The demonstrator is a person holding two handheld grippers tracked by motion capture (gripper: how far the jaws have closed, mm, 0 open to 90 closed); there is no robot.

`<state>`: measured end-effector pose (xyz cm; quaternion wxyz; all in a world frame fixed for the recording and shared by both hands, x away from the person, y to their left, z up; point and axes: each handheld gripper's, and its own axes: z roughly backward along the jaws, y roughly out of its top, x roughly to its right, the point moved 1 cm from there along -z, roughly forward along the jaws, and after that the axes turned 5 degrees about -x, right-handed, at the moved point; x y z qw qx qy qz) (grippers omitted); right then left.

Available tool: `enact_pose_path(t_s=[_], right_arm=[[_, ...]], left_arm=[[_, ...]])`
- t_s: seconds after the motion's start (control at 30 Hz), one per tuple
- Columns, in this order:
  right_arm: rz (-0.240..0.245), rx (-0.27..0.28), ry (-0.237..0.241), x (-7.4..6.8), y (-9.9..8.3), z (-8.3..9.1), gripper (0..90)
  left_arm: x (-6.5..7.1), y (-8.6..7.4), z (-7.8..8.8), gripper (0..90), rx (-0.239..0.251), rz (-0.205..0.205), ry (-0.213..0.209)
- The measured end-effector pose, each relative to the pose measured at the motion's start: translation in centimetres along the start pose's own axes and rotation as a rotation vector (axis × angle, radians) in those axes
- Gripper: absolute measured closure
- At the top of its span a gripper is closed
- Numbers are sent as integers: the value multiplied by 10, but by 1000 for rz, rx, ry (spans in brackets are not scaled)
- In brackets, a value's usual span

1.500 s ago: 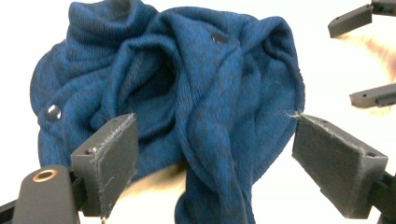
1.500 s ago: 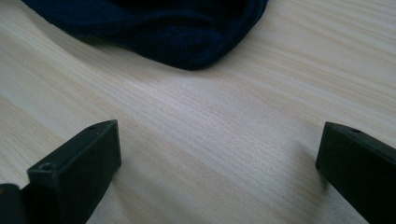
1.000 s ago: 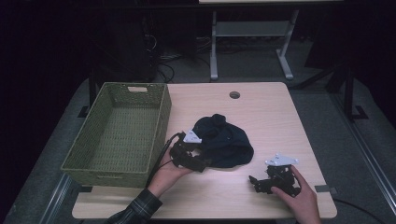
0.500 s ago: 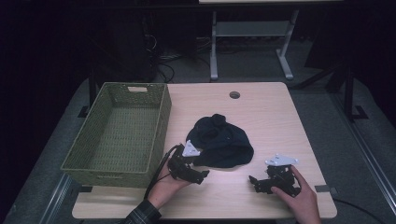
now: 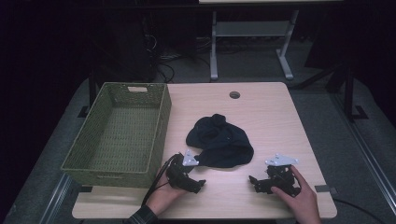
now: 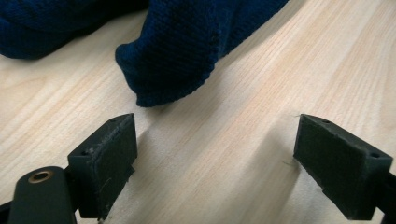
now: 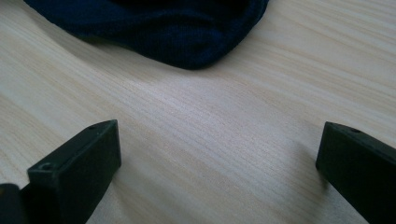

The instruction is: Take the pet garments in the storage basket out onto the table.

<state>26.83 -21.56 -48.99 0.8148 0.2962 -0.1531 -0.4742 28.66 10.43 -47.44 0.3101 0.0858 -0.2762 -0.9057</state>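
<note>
both grippers' fingers spread, empty, on table [image 5: 261,112] near dark knit cloth [image 5: 219,142]; left gripper [image 5: 198,185], right gripper [image 5: 254,182].

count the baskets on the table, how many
1. The green woven basket sits on the left side of the table, empty, left of the dark blue cloth. Nothing visible hides another.

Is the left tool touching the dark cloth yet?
Apart. In the left gripper view, the left tool stands open with bare table between its jaws and the nearest fold of the dark cloth.
</note>
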Motion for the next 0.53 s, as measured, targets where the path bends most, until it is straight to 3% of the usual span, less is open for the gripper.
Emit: enact_pose_path(t_s=[0.1, 0.17, 0.27, 0.53], right_arm=[[0, 0, 0, 0, 0, 0, 0], [0, 0, 0, 0, 0, 0, 0], [0, 0, 0, 0, 0, 0, 0], [5, 3, -2, 0, 0, 0, 0]], left_arm=[[0, -4, 0, 126, 23, -13, 10], [0, -11, -1, 127, 83, -19, 6], [-1, -15, -1, 126, 115, -24, 1], [-1, -16, -1, 127, 126, -25, -1]])
